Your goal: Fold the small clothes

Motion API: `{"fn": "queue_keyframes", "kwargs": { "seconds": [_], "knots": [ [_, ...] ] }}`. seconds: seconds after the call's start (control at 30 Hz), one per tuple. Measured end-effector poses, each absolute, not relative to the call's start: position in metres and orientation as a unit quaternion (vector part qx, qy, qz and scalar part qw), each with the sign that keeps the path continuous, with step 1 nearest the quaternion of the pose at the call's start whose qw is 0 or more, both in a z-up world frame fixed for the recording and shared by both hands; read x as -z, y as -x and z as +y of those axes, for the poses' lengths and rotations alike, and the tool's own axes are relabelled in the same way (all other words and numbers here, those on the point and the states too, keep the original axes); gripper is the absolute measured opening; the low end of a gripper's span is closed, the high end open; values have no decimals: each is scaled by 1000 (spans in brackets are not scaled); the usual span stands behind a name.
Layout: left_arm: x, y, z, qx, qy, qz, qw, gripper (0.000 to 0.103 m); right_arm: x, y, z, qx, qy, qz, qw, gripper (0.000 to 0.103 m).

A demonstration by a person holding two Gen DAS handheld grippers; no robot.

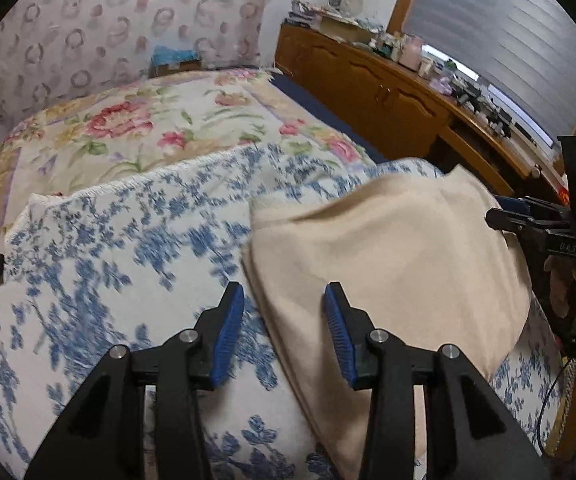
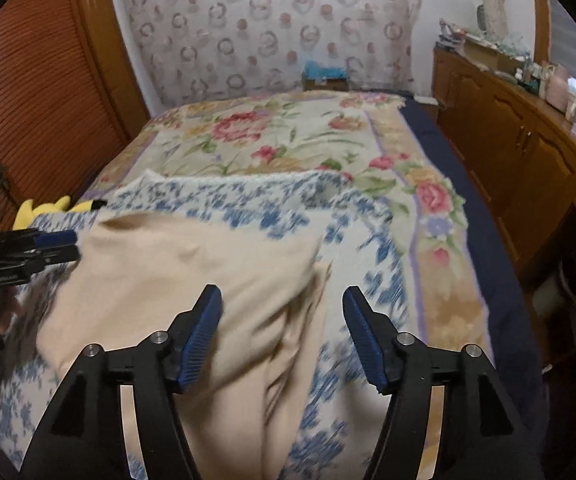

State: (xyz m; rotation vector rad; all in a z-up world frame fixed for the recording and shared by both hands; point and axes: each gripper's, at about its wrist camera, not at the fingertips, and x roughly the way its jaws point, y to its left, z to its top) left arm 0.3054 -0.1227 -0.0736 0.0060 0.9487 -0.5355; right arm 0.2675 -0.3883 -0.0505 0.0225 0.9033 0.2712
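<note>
Floral bedding covered the bed (image 2: pixel 288 136), with one blue-and-white patterned blanket (image 1: pixel 108 248) spread over its near end. On that blanket lay one beige garment (image 1: pixel 388 248), partly folded, its edges blurred. One yellow plush toy (image 2: pixel 44 210) sat at the bed's left side. Along the right wall one wooden cabinet (image 2: pixel 520 148) carried a clutter of small bottles and boxes, too small to count. At the headboard stood what seemed to be one small box (image 2: pixel 324 76) with something blue on top. Both claws hung over the garment with jaws apart and nothing clamped: the left claw (image 1: pixel 284 304) at its left edge, the right claw (image 2: pixel 282 308) above its right edge.
</note>
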Motion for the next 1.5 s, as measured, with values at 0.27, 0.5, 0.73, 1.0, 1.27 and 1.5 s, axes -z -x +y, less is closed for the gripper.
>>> {"fn": "queue_keyframes", "kwargs": {
  "seconds": [0.27, 0.5, 0.73, 1.0, 1.27, 1.5],
  "knots": [
    [83, -307, -130, 242, -4, 466, 851, 42, 79, -266, -390, -133, -63, 474, 868, 67],
    [84, -304, -131, 258, 15, 467, 846, 41, 82, -262, -373, -154, -48, 466, 870, 69],
    [86, -311, -135, 286, 43, 473, 832, 10, 85, -264, -368, -192, -62, 462, 864, 22],
    [47, -284, -123, 294, 50, 416, 859, 7, 59, -244, -368, -201, -59, 410, 888, 15],
    [-4, -249, -77, 266, 67, 337, 901, 7, 5, -234, -333, -239, -21, 351, 905, 15],
    [-21, -226, 1, 188, 78, 297, 933, 8, -25, -259, -258, -312, 34, 331, 890, 15]
  ]
}}
